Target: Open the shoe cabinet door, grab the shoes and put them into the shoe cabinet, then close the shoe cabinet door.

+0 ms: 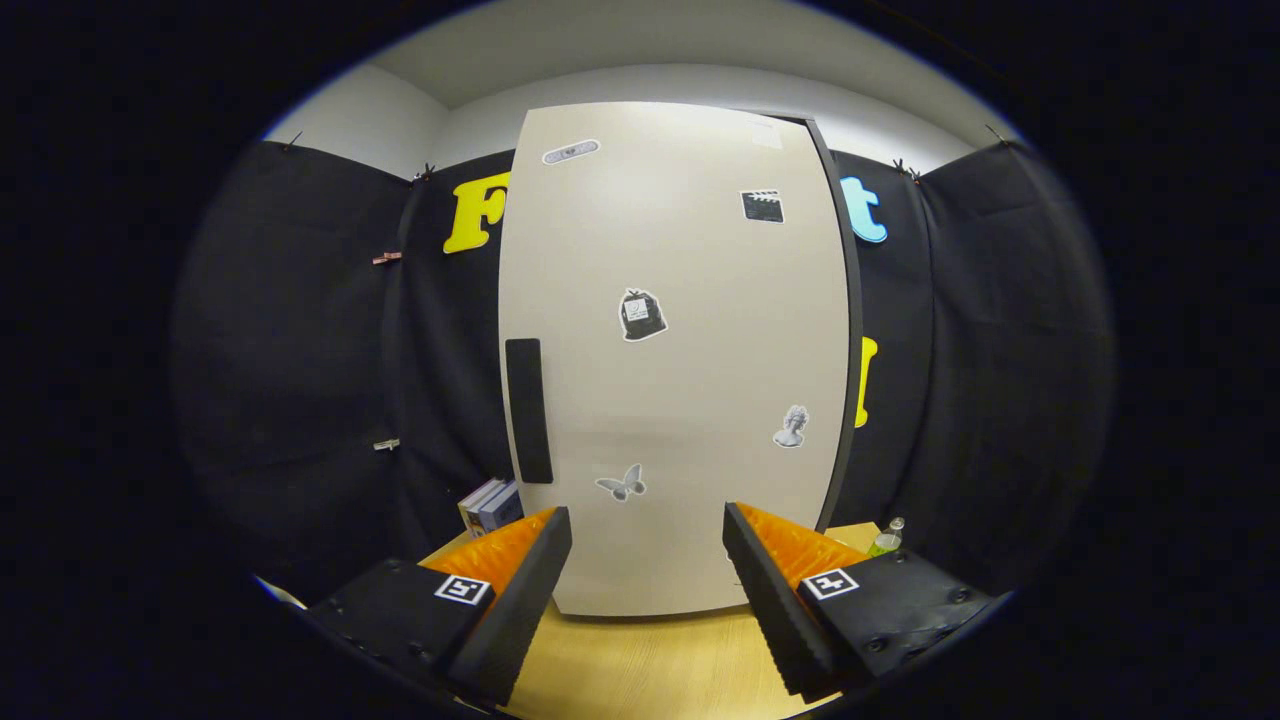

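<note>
Black cloth walls [300,350] below white wall [370,115] — wooden tabletop [650,665], books [490,505].

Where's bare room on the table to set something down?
Bare wood lies between the open gripper fingers, up to the closed cabinet door. Left of the door, books crowd the table; right of it stands a bottle.

Soft, even light falls from overhead, bright on the pale cabinet door [675,350] with faint glare near its top, the fisheye bowing its straight edges while the booth's sides sink into dim, slightly soft shadow.
</note>
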